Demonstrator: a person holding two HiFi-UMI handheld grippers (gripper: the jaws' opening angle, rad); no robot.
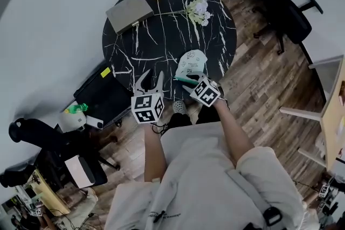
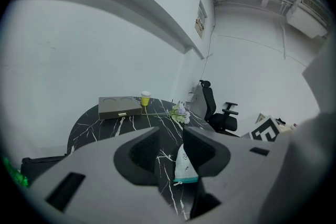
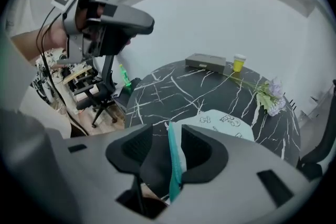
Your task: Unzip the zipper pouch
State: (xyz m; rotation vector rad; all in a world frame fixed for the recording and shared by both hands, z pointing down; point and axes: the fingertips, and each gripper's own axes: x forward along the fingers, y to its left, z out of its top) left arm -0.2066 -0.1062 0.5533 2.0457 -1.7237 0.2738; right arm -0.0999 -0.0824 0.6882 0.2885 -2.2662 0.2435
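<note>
pouch: white printed pouch is laid flat at the near edge of the surface, with its teal zipper edge turned toward the person.
right gripper: the right gripper is held at the near edge of the surface with its jaws set wide. The teal zipper edge stands between them, close to one pad, and a gap shows on the other side. No clamp is seen yet.
left gripper: the left gripper is held over the near edge of the surface with its jaws apart. Only bare surface is seen between them, and the pouch is left off to its right, untouched.
zipper: no opening into the pouch is shown. The zipper is judged still closed; the pull tab cannot be made out.
done: the right gripper has been lined up on the zipper edge, and nothing more is judged complete.
left: the pouch is to be pinned or held, the pull found and gripped, and the zipper drawn along its full length.
stage: early, approach only.
</note>
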